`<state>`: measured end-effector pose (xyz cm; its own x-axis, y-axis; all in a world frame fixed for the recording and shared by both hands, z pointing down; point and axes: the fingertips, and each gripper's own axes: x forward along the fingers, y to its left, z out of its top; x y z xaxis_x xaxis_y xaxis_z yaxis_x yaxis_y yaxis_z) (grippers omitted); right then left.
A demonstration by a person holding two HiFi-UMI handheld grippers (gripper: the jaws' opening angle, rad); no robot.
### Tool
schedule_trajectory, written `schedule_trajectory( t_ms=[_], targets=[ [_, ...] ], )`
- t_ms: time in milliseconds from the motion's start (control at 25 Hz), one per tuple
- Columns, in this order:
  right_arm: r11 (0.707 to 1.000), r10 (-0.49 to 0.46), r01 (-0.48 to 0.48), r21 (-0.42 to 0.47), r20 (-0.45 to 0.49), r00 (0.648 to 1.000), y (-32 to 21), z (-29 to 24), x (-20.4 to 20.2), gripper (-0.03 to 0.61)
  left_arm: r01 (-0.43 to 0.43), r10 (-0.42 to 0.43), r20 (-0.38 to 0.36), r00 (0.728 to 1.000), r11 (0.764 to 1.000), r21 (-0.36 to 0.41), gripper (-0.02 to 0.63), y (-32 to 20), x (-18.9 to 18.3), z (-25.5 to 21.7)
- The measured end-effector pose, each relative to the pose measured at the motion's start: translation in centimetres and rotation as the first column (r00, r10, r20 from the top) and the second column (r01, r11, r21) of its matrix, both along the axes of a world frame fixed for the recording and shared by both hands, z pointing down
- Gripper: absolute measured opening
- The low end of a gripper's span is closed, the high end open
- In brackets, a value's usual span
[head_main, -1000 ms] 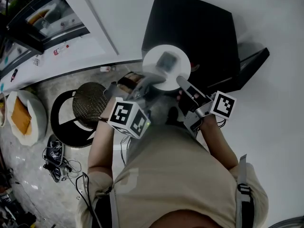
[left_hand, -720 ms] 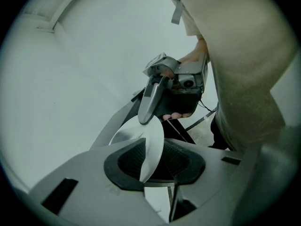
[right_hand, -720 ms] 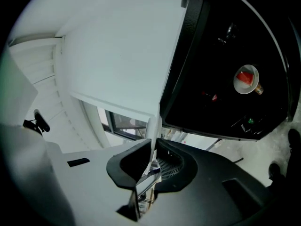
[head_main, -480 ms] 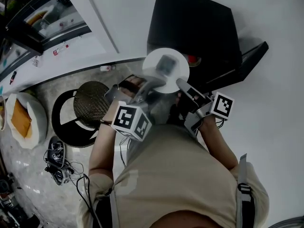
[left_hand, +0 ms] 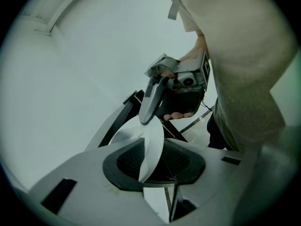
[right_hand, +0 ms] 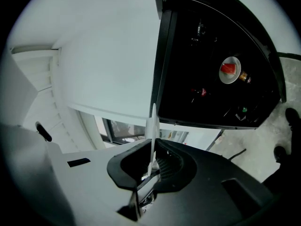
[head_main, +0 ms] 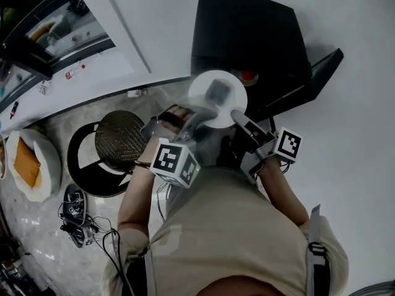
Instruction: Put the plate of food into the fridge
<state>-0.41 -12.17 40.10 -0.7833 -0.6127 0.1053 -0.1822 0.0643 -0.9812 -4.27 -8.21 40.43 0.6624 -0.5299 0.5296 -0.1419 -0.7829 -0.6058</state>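
A white plate (head_main: 227,106) with a grey piece of food (head_main: 217,91) hangs in front of the open black fridge (head_main: 253,36). My left gripper (head_main: 200,111) is shut on the plate's left rim; in the left gripper view the rim (left_hand: 153,140) stands between its pads. My right gripper (head_main: 236,115) has just been closing, and its pads now press on the opposite rim (right_hand: 151,126). The left gripper view shows the right gripper (left_hand: 151,107) across the plate. The fridge door (head_main: 311,76) stands open to the right.
Inside the fridge (right_hand: 211,55) sits a small white bowl with something red (right_hand: 230,69). A round stool (head_main: 119,134) stands on the floor to the left, with a white cushion (head_main: 28,162) and a tangle of cables (head_main: 77,217) beyond. The person's torso fills the lower head view.
The plate and both grippers have sunk a little in front of the fridge opening. The red item in the fridge has come into view beside the plate.
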Motion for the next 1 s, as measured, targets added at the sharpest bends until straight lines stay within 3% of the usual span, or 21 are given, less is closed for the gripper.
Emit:
schedule_trajectory(
  t_ms=[520,1000],
  targets=[
    [1.000,-0.003,0.003,-0.023,0.003,1.000,3.1,1.7,1.0,0.033,0.038,-0.038,0.015,0.999,0.999,-0.022,0.123,3.2,0.8,1.5],
    [0.999,-0.006,0.006,-0.033,-0.006,1.000,4.1,2.3,5.6,0.032,0.079,-0.078,0.039,0.996,0.996,-0.038,0.126,4.2,5.4,1.9]
  ],
)
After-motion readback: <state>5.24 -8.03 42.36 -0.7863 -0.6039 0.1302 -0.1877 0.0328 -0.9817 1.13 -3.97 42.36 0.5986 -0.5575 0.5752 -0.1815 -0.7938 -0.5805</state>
